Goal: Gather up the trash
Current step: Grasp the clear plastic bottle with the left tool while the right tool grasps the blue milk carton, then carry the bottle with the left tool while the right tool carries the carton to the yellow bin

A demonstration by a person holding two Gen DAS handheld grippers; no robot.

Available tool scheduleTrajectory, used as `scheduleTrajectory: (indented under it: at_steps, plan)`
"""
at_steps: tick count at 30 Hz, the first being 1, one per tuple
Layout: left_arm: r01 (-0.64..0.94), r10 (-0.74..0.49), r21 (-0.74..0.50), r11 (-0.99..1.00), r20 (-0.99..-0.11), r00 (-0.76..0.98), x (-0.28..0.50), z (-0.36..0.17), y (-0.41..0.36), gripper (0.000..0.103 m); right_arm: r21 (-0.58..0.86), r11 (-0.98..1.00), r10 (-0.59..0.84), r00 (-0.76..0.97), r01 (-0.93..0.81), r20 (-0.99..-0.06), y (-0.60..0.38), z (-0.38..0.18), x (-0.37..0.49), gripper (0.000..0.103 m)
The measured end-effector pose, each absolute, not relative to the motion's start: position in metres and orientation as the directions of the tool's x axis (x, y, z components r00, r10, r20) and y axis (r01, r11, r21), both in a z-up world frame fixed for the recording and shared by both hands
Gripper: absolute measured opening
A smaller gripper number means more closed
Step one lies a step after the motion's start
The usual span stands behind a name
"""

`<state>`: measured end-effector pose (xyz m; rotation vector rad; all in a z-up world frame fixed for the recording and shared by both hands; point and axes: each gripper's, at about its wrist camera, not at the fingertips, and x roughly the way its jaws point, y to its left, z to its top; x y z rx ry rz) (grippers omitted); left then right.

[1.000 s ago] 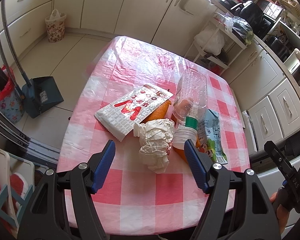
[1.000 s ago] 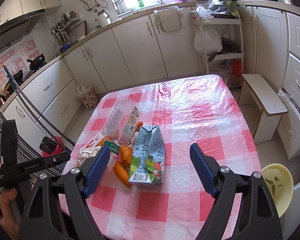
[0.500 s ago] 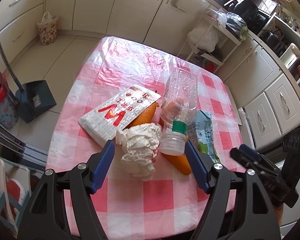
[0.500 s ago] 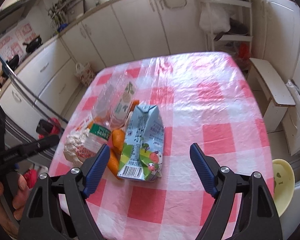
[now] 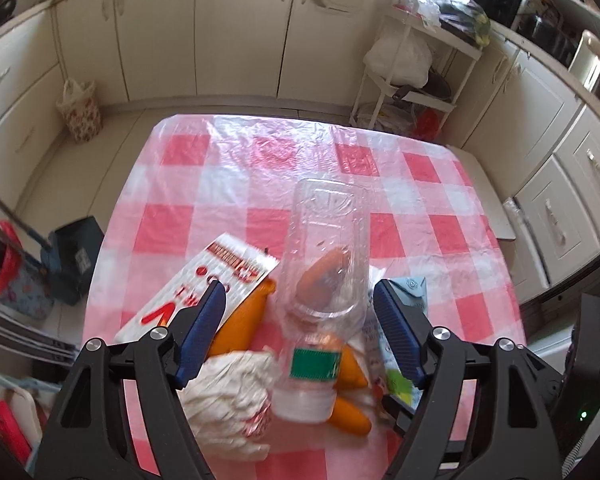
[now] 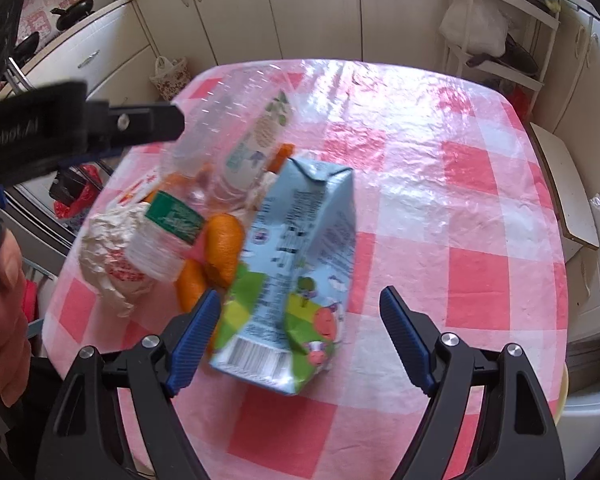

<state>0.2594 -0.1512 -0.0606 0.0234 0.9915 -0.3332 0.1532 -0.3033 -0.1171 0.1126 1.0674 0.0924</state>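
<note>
A clear plastic bottle (image 5: 324,264) with a green band and white cap lies on the checked table, cap towards me. My left gripper (image 5: 300,332) hovers over its neck; the jaws are opening, the bottle lies between them and the pads do not press on it. Around it lie crumpled white paper (image 5: 228,392), orange peels (image 5: 352,412) and a white-and-red snack bag (image 5: 196,292). A blue milk carton (image 6: 300,264) lies on its side just right of the pile. My right gripper (image 6: 300,338) is open above the carton's bottom end, without touching it.
The table (image 5: 260,184) carries a pink-and-white plastic cloth. On the floor to the left stand a floral bin (image 5: 80,112) and a dustpan (image 5: 74,256). A white rack with bags (image 5: 404,60) is beyond the table, and a low white bench (image 6: 568,192) stands at its right side.
My left gripper has shifted right from the crumpled paper to the bottle, and its jaws have spread a little. My right gripper has come down closer to the carton.
</note>
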Motion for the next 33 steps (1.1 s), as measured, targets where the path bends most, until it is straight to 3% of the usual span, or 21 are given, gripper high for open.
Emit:
scheduleTrajectory:
  at_steps: [9, 11, 13, 15, 16, 20, 33]
  plan:
    - [0.259, -0.125, 0.013, 0.966, -0.851, 0.511, 0.279, -0.077, -0.174, 0.074, 0.099, 0.994, 0.106, 0.468, -0.039, -0.877, -0.315, -0.126, 0.162, 0.078]
    - [0.26, -0.13, 0.006, 0.966, -0.855, 0.503, 0.28, -0.08, -0.174, 0.074, 0.084, 0.995, 0.098, 0.47, -0.05, -0.877, -0.312, -0.126, 0.165, 0.077]
    - [0.269, -0.136, 0.004, 0.963, -0.855, 0.501, 0.28, -0.082, -0.176, 0.074, 0.071, 0.996, 0.091, 0.47, -0.061, -0.878, -0.31, -0.128, 0.168, 0.067]
    - [0.279, -0.162, -0.024, 0.96, -0.859, 0.486, 0.281, -0.084, -0.176, 0.067, 0.075, 0.995, 0.098, 0.458, -0.068, -0.883, -0.308, -0.13, 0.168, 0.06]
    - [0.282, -0.181, -0.047, 0.958, -0.862, 0.473, 0.282, -0.087, -0.175, 0.055, 0.081, 0.994, 0.104, 0.459, -0.07, -0.882, -0.309, -0.129, 0.168, 0.06]
    - [0.263, -0.225, -0.109, 0.959, -0.857, 0.464, 0.282, -0.086, -0.167, 0.053, 0.13, 0.99, 0.144, 0.481, -0.062, -0.865, -0.317, -0.123, 0.164, 0.06]
    - [0.303, -0.435, -0.316, 0.899, -0.708, 0.557, 0.249, -0.035, -0.128, 0.053, 0.481, 0.875, 0.344, 0.618, 0.064, -0.707, -0.387, -0.093, 0.135, 0.06]
